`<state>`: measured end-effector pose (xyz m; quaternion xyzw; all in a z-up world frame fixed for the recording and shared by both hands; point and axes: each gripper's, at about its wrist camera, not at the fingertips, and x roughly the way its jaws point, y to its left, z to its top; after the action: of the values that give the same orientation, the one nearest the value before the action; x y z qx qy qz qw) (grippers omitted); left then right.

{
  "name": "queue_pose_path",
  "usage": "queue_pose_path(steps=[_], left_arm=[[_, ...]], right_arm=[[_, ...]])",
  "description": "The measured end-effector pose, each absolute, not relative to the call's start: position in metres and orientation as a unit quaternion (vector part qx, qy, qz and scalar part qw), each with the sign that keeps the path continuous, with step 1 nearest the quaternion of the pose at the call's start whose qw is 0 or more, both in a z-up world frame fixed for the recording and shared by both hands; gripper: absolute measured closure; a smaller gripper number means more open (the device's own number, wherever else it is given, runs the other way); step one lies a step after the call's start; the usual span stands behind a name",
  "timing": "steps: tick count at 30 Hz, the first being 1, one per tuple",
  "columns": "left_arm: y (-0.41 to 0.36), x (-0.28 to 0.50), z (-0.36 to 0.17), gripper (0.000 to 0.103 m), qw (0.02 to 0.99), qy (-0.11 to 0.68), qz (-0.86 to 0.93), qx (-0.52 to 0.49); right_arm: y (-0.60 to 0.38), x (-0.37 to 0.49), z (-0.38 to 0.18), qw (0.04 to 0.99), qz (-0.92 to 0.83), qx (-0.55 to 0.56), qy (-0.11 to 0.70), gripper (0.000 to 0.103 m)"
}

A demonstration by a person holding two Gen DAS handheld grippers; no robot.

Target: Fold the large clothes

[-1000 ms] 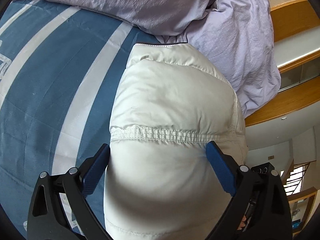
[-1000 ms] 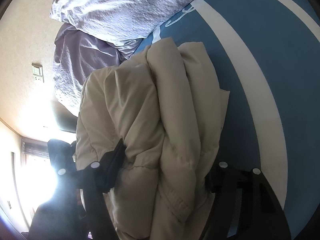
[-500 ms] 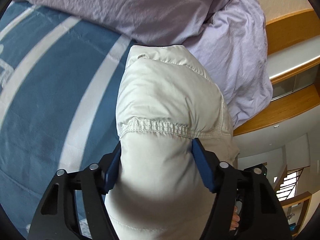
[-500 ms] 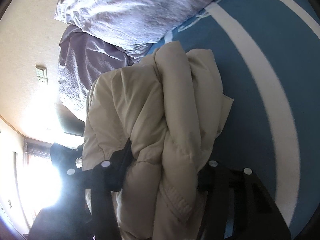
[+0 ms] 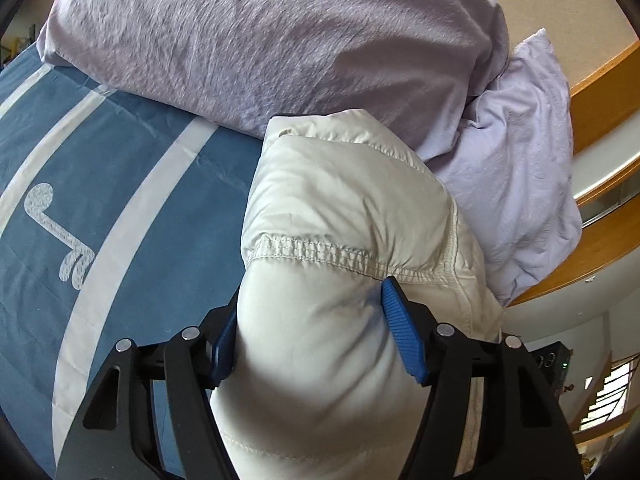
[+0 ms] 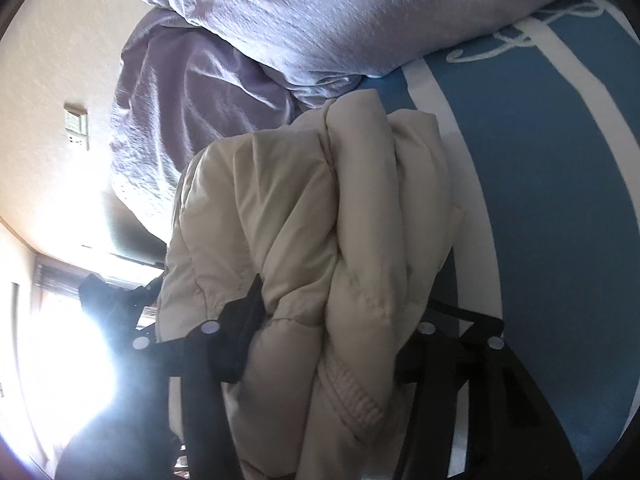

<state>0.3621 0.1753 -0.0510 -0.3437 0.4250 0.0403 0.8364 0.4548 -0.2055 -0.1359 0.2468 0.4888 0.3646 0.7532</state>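
A cream padded jacket [image 5: 344, 200], folded into a thick bundle, is held a little above the blue bedspread [image 5: 160, 208] with white stripes. My left gripper [image 5: 312, 300] is shut on one end of the bundle, its blue pads [image 5: 400, 328] pressing into the padding just below a stitched elastic seam. In the right wrist view the jacket [image 6: 288, 208] bulges between the jaws of my right gripper [image 6: 340, 300]. Those jaws are opening slightly but still pinch the bunched layers. A knitted cuff [image 6: 352, 400] hangs near the right finger, which is mostly hidden.
Two lilac pillows [image 5: 280, 40] [image 5: 512, 168] lie just beyond the jacket at the head of the bed. A wooden rail [image 5: 600, 92] runs behind them. A wall switch [image 6: 76, 128] and a glaring window [image 6: 60, 340] are at the left in the right wrist view.
The left jaws closed from wide apart onto the jacket. Both grippers carried the bundle up and toward the pillows, which now look closer.
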Motion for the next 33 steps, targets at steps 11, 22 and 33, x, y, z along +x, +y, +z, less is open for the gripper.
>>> queue_pose_path(steps=[11, 22, 33], left_arm=[[0.144, 0.356, -0.019, 0.016, 0.894, 0.397, 0.108, -0.175], [0.102, 0.369, -0.017, 0.012, 0.909, 0.392, 0.077, -0.118], [0.081, 0.37, -0.031, 0.011, 0.91, 0.394, 0.079, -0.103]], right_arm=[[-0.216, 0.439, -0.104, 0.808, 0.303, 0.19, 0.469, 0.029], [-0.19, 0.412, -0.05, 0.888, 0.276, 0.091, 0.356, 0.032], [-0.137, 0.398, -0.044, 0.909, 0.282, -0.007, 0.307, 0.056]])
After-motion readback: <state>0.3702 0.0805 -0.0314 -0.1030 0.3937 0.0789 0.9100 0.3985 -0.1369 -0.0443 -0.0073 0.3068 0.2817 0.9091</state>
